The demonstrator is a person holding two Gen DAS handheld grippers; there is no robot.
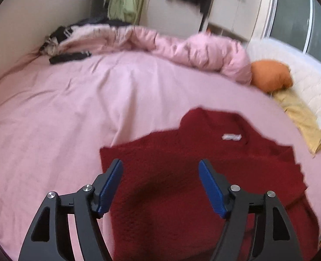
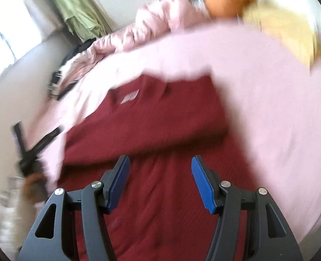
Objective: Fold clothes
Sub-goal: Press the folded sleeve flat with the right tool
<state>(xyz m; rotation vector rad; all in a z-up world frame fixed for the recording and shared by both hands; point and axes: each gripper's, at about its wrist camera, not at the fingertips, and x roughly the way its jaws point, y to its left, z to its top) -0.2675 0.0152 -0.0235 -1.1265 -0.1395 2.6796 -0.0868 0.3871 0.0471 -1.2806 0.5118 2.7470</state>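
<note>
Red sweater [image 1: 204, 174] lies amid bare pink sheet [image 1: 62, 108].

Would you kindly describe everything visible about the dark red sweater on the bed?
The dark red sweater looks like a textured knit with a small white label near its neck. It lies flat on the pink bedsheet, with part of it folded over its body, as the right wrist view shows. Neither open gripper touches it; both hover just above it.
</note>
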